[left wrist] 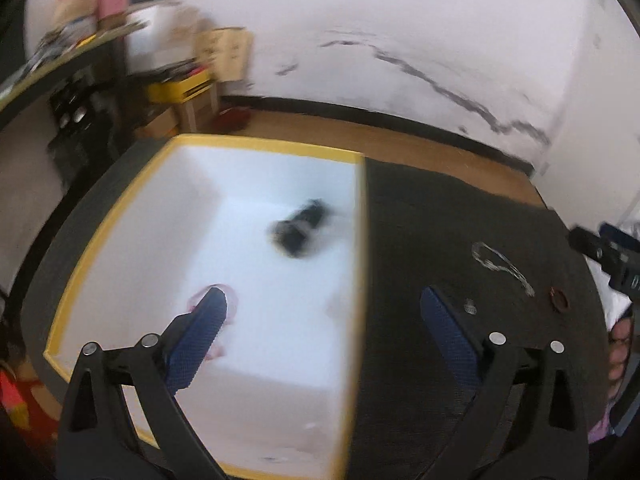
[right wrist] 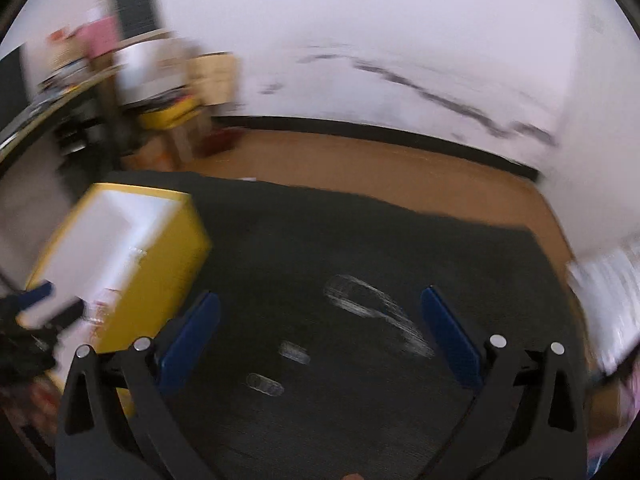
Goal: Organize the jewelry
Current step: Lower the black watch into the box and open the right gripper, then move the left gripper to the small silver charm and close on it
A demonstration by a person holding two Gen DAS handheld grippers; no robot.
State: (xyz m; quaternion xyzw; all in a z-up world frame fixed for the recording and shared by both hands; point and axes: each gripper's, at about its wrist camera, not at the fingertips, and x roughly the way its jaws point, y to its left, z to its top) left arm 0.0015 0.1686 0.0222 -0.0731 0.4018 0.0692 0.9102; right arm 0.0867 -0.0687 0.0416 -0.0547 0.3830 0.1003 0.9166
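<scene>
Sorting looks midway: both claws, the left gripper (left wrist: pixel 322 316) and right gripper (right wrist: pixel 320 312), gape released and hold nothing, a silvery chain necklace (right wrist: pixel 376 306) lies on the dark mat (right wrist: pixel 360 232) between the right one's fingers, awaiting descent, pinch and transfer to the yellow-rimmed white box (left wrist: pixel 256 280) at its left.
</scene>
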